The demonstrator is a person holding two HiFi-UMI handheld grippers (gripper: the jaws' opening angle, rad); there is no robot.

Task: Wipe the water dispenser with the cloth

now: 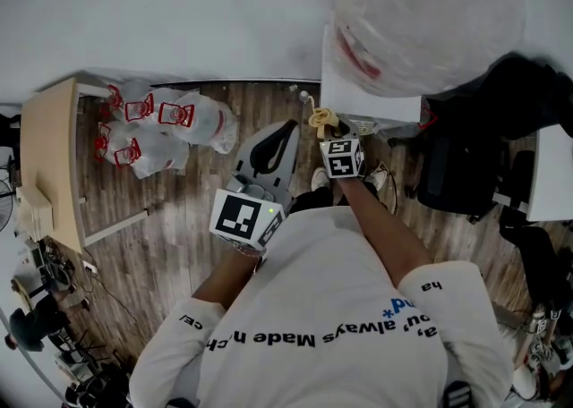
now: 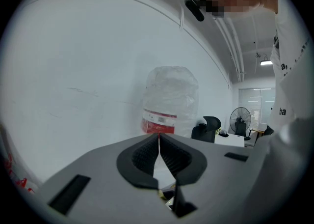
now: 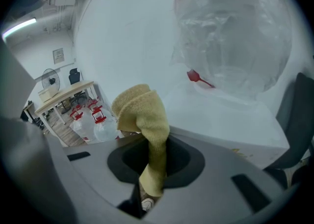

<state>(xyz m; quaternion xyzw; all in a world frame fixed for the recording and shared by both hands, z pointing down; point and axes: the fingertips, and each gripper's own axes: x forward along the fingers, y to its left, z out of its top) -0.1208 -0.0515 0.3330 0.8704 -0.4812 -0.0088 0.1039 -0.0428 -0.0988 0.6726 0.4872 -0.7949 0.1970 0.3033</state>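
Note:
The water dispenser (image 1: 358, 93) is a white cabinet against the wall, with a plastic-wrapped bottle (image 1: 421, 12) on top. My right gripper (image 1: 323, 125) is shut on a yellow cloth (image 1: 320, 116) right at the dispenser's front left corner. In the right gripper view the cloth (image 3: 144, 115) sticks up between the jaws, the dispenser's white top (image 3: 221, 120) and the bottle (image 3: 235, 36) close behind it. My left gripper (image 1: 286, 129) hangs left of the dispenser, shut and holding nothing. The left gripper view has the gripper (image 2: 158, 142) aimed at the bottle (image 2: 169, 100) from a distance.
Several bagged water bottles with red caps (image 1: 152, 129) lie on the wooden floor at left, beside a pale wooden table (image 1: 49, 156). A black office chair (image 1: 466, 156) stands right of the dispenser. A standing fan (image 2: 240, 118) shows far off.

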